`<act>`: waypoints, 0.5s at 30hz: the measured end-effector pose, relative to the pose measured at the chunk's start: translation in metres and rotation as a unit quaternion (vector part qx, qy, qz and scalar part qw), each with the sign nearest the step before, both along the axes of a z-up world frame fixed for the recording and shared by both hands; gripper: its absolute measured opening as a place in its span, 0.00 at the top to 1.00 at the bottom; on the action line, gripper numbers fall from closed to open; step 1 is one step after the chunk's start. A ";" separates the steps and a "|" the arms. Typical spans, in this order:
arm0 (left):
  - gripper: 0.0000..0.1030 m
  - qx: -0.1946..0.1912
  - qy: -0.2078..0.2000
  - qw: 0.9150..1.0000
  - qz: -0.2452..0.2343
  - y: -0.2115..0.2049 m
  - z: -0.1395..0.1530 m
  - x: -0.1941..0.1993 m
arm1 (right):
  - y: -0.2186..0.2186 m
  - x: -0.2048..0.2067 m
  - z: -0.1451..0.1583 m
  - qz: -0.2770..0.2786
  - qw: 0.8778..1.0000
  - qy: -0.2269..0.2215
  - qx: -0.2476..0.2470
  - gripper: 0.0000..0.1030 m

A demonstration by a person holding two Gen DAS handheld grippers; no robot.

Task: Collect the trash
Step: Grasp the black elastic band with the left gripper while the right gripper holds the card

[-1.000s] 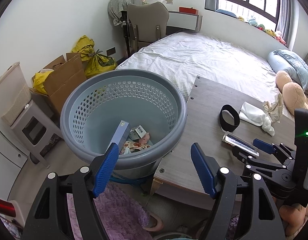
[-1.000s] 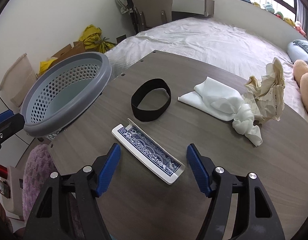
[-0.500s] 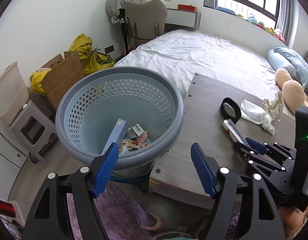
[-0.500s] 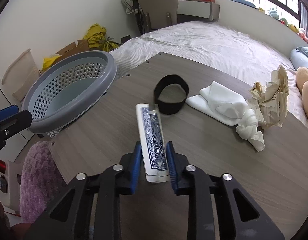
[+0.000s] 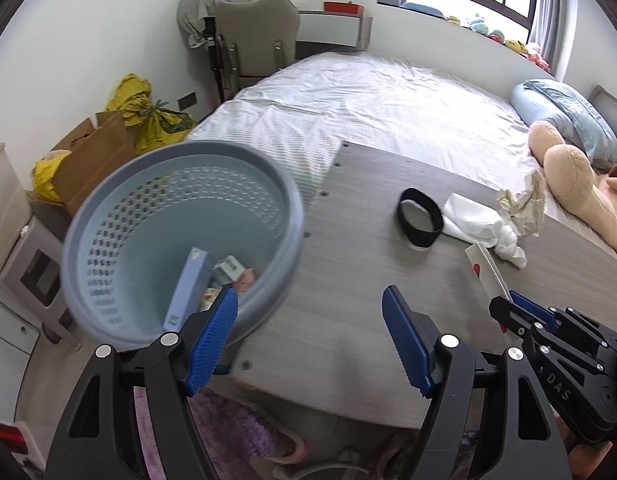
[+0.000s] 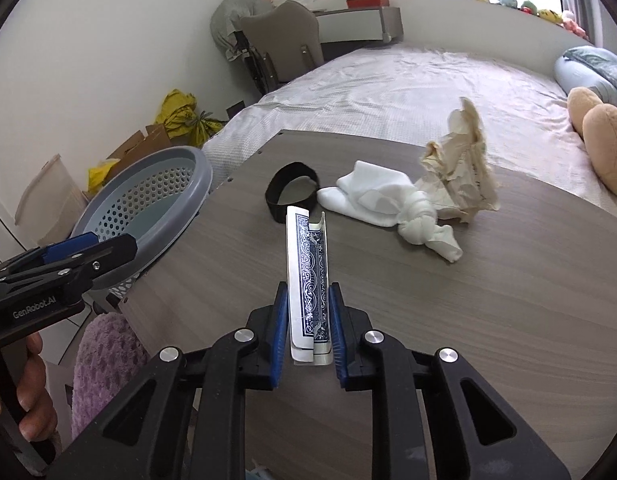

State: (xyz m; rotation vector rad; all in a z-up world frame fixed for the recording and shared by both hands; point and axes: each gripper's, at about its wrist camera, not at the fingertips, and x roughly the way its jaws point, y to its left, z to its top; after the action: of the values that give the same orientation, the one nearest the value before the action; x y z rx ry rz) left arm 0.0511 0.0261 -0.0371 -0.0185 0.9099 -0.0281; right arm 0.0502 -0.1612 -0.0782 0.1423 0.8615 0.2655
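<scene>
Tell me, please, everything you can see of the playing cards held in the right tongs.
The playing cards are a thin stack with ornate blue backs and white borders, looking like glossy card stock. They stand on edge, pinched near their lower end by the right tongs, which are shut on them, and they point away over the wooden table toward the black band. One card bows outward at its far tip. The left wrist view shows a red pip on a white face.
</scene>
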 end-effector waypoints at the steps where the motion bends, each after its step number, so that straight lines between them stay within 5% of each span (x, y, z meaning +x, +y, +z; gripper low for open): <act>1: 0.31 -0.001 0.001 1.000 -0.005 -0.005 0.000 0.003 | -0.006 -0.002 -0.001 -0.006 1.000 0.002 0.003 0.81; 15: 0.31 0.003 0.026 0.998 -0.063 -0.085 -0.022 0.063 | -0.078 -0.005 0.001 -0.077 0.997 0.009 0.028 0.81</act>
State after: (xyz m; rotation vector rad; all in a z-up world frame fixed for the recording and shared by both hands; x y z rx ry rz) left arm 0.1137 -0.0586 -0.0588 0.0445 0.9613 -0.1429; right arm 0.0457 -0.2389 -0.0768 0.2624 0.8570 0.1440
